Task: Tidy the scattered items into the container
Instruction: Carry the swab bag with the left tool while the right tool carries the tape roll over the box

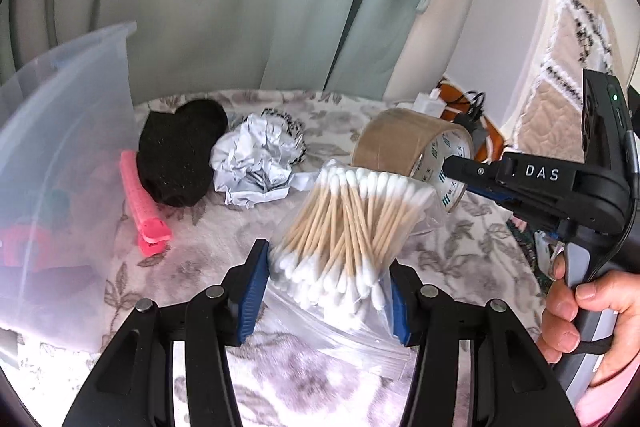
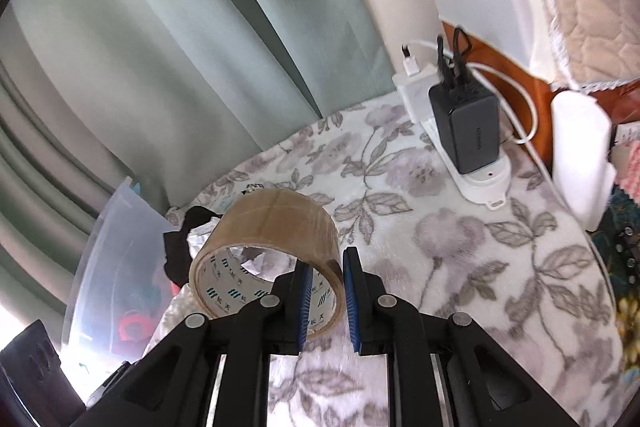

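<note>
My left gripper is shut on a clear bag of cotton swabs and holds it above the floral cloth. My right gripper is shut on the wall of a brown tape roll, one finger inside the ring; the roll also shows in the left wrist view, lifted. A clear plastic container stands at the left with coloured items inside; it also shows in the right wrist view. A pink hair clip, a black sock and crumpled paper lie on the cloth beside the container.
A white power strip with a black charger and cables sits at the far right of the cloth. A white object stands beyond it. Green curtains hang behind the table.
</note>
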